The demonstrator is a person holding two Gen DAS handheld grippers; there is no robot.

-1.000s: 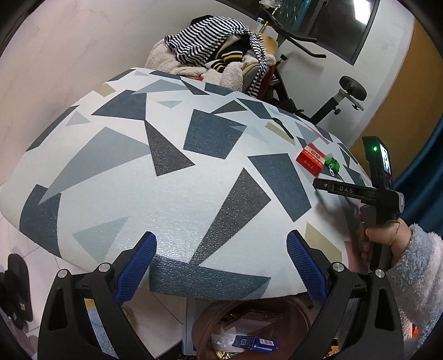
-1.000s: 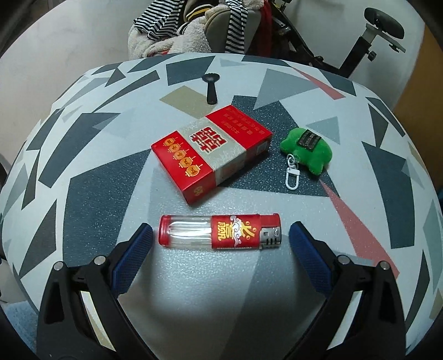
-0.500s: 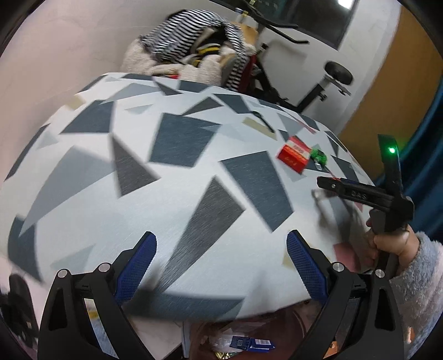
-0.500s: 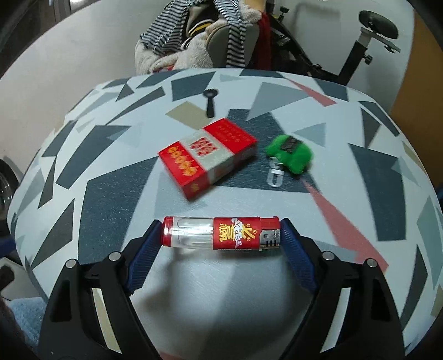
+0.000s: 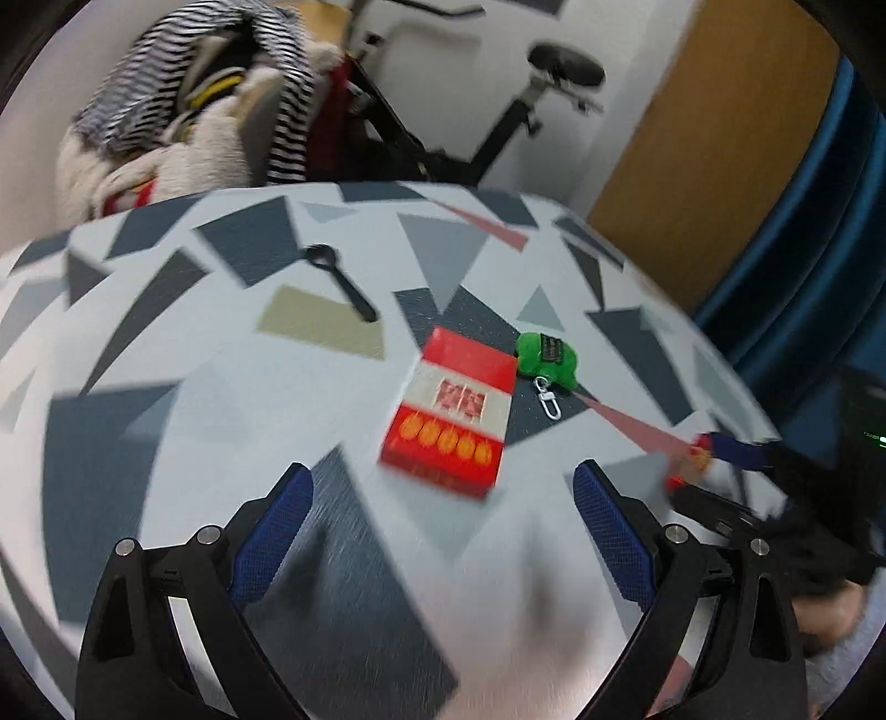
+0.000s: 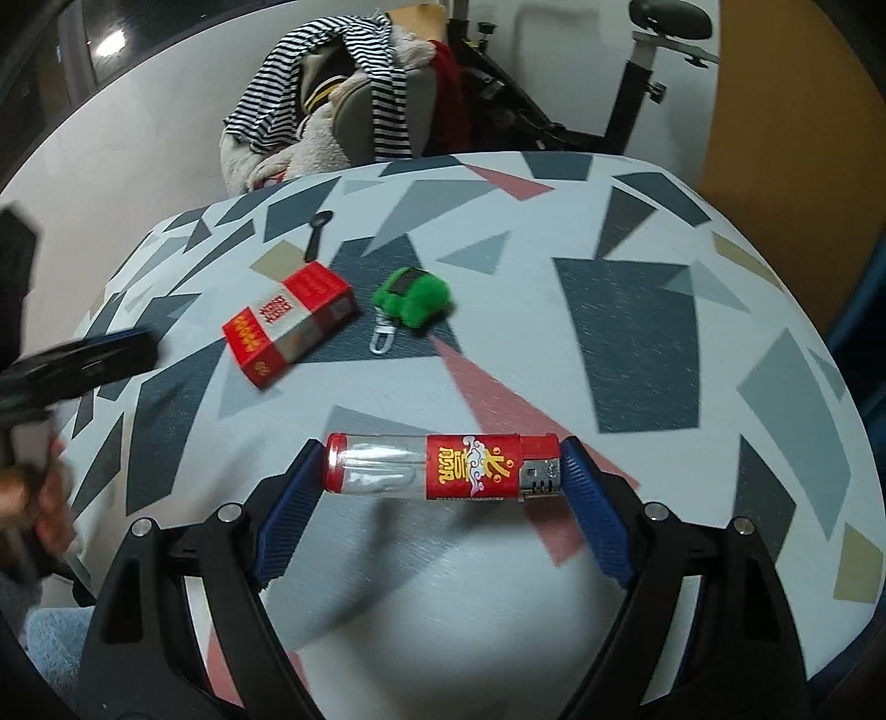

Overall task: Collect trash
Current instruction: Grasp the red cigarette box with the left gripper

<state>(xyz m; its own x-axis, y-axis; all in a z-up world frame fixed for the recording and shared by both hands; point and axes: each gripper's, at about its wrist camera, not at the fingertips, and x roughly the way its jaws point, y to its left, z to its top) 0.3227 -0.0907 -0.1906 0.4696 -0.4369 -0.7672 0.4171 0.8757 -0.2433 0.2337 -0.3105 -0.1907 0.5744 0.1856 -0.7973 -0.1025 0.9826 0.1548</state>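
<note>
The round table [image 6: 637, 332] has a white cloth with a pattern of grey, dark blue, tan and pink triangles. Behind it stands a chair heaped with clothes [image 6: 338, 111], one with black and white stripes and one cream and fluffy. An exercise bike [image 6: 653, 50] with a black seat stands by the white wall, next to a brown wooden door [image 5: 720, 155] and a blue curtain [image 5: 803, 266].

The right gripper [image 6: 443, 482] holds a lighter [image 6: 443, 468] by its two ends, lifted a little above the cloth. The lighter is a long tube, half clear plastic and half red, with a silver metal top. Its red label has gold Chinese writing and white clouds.

Farther back on the table lies a red and white cigarette box [image 6: 290, 321] made of card. It has a row of small orange lanterns and red Chinese letters on the white band. Just beside it sits a soft green plush keychain [image 6: 415, 302] with a dark patch and a silver metal clip. The writing on the patch is too small to read. A small black plastic spoon [image 6: 315, 235] lies behind the box.

The left gripper [image 5: 443, 526] is spread wide with nothing between its blue ribbed pads [image 5: 271, 531]. It hangs over the table near the box. That view is blurry.
</note>
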